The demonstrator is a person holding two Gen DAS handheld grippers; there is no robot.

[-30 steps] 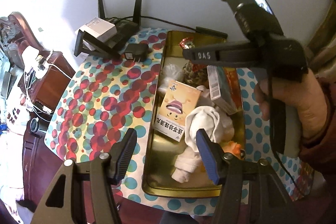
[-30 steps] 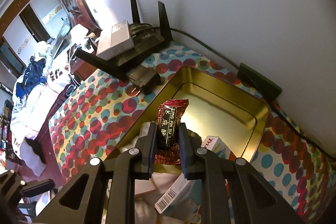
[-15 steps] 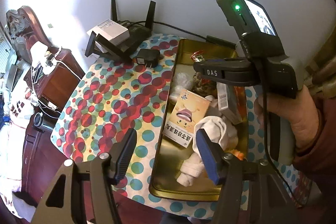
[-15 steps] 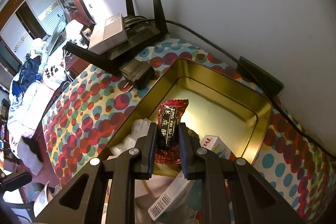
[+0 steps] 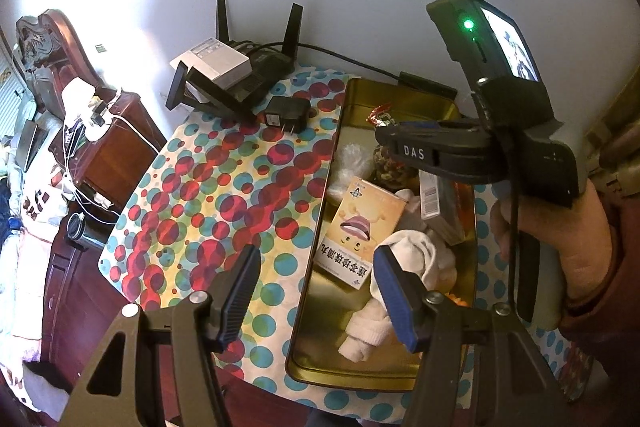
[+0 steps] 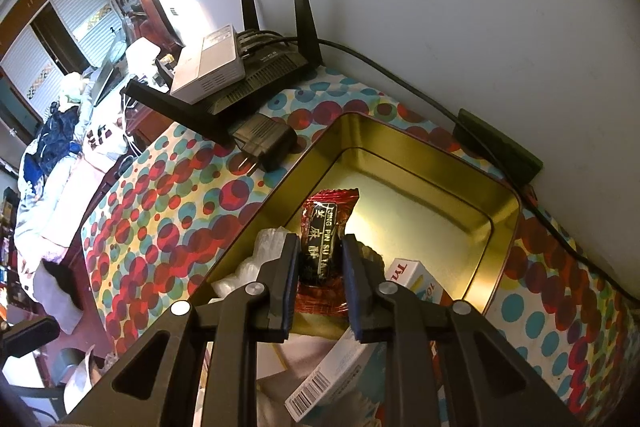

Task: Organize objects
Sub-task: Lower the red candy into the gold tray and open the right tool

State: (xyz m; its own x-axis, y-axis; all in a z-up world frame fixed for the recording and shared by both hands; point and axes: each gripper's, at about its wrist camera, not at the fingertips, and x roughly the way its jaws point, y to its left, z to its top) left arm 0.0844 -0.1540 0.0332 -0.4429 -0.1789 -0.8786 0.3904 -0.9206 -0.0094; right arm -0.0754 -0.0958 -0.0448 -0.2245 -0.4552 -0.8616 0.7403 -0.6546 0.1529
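Observation:
A gold tin tray [image 5: 316,227] [image 6: 500,227] lies on the polka-dot table. It holds a yellow medicine box [image 5: 360,231], a white sock [image 5: 404,267], a white wad [image 5: 352,163], other boxes and snacks. My right gripper [image 6: 320,259] is shut on a red snack packet [image 6: 324,223] and holds it over the tray's empty far end; the packet shows in the left wrist view [image 5: 380,117] too. My left gripper [image 5: 316,291] is open and empty, above the tray's near left edge.
A black router [image 5: 256,79] [image 6: 260,75] with a white box on it stands at the table's back left. A black plug adapter [image 5: 286,113] [image 6: 264,143] lies next to it. A dark block and cable [image 6: 500,147] run along the wall. Cluttered furniture stands at the left.
My left gripper has pulled back and up, so more of the table shows. My right gripper, still holding the packet, has shifted slightly towards the tray's far end.

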